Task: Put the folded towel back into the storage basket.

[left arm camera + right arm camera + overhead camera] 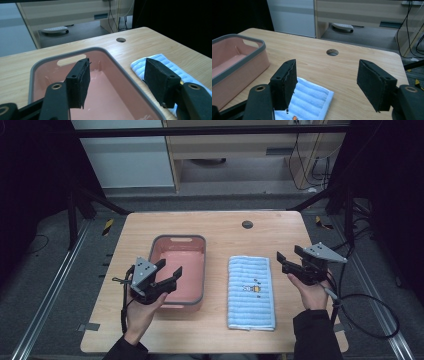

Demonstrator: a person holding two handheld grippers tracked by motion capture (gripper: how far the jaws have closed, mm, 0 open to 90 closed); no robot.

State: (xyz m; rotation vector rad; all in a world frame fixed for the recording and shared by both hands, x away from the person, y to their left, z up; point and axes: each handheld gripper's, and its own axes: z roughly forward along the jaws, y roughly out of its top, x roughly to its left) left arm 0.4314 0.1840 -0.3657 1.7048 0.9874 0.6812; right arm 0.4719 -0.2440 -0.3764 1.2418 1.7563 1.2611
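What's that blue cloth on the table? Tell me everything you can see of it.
The towel is light blue with raised ribs running across it, looking like soft terry, folded into a long flat rectangle. A small orange and dark emblem sits near its middle. It lies flat on the wooden table, just right of the pink tub and apart from it. Nothing grips it; both pairs of jaws stand open above the table, off the cloth.

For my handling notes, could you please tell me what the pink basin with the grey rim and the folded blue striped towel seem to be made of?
The pink basin with the grey rim looks like moulded plastic: smooth, faintly glossy walls. The folded blue striped towel looks like soft ribbed terry cloth, though the fibre cannot be told.
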